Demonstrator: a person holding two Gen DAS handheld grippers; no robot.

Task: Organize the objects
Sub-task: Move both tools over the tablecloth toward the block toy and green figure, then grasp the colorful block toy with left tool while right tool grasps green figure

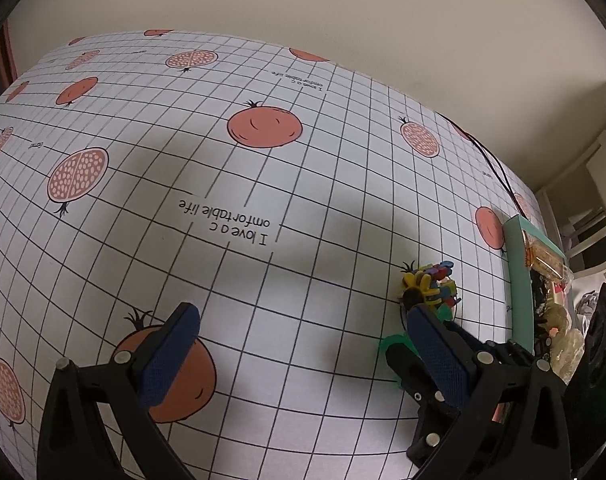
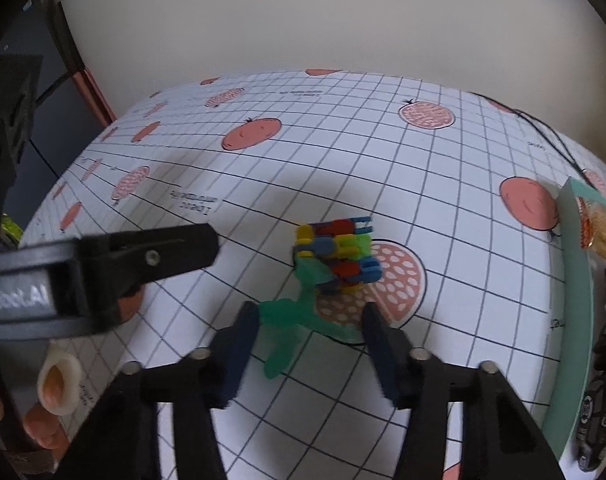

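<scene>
Now the right gripper (image 2: 309, 344) gapes open, its jaws flanking the green plastic stand of a multicoloured peg toy (image 2: 335, 256); the left gripper (image 1: 303, 336) hangs wide open, clear of it.

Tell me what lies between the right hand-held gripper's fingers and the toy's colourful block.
In the right wrist view, the toy's green legs; the right hand-held gripper is open around them, with tablecloth beneath.

Black hand-held gripper (image 2: 309, 344) frames with silver screws, navy textured pads (image 1: 443, 354), white lettering
</scene>
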